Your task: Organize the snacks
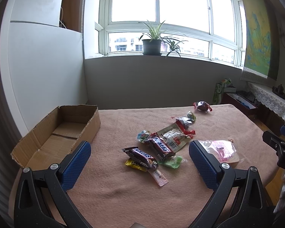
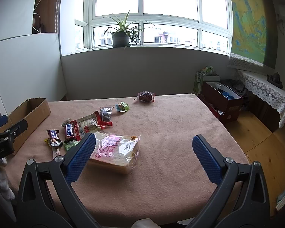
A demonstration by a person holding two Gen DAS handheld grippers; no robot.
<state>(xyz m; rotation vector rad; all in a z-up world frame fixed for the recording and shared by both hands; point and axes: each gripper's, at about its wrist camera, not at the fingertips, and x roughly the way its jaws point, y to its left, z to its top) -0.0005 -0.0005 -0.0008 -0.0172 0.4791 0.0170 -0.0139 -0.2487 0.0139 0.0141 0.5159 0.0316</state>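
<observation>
Left wrist view shows us the table (image 1: 123, 199) under its pink towel-like cloth, and on its far left corner the open cardboard box (image 1: 53, 133), which looks bare inside. Our left gripper (image 1: 139, 158) hangs above the near edge with its blue pads wide apart and nothing between them. Our right gripper (image 2: 143, 150) sits over the right half of the cloth, its fingers likewise spread and holding nothing.

Next in size comes the bagged sliced bread (image 2: 115, 151), lying flat to the right of the snack cluster, with the right gripper's left pad overlapping its near left corner in the right wrist view; we cannot tell whether they touch. A clear packet with red print (image 1: 172, 137) lies in the middle of the cluster, touching the far Snickers bar (image 1: 161, 148). A second Snickers bar (image 1: 140, 156) lies just nearer and to the left, resting over a yellow candy (image 1: 134, 164), with a green candy (image 1: 172, 161) beside it and a pale stick sachet (image 1: 159, 177) nearest us. Farther off sit a small dark packet (image 2: 105, 113), a little round blue-green packet (image 2: 122, 106), and alone at the far edge a dark red wrapped snack (image 1: 202, 106).
</observation>
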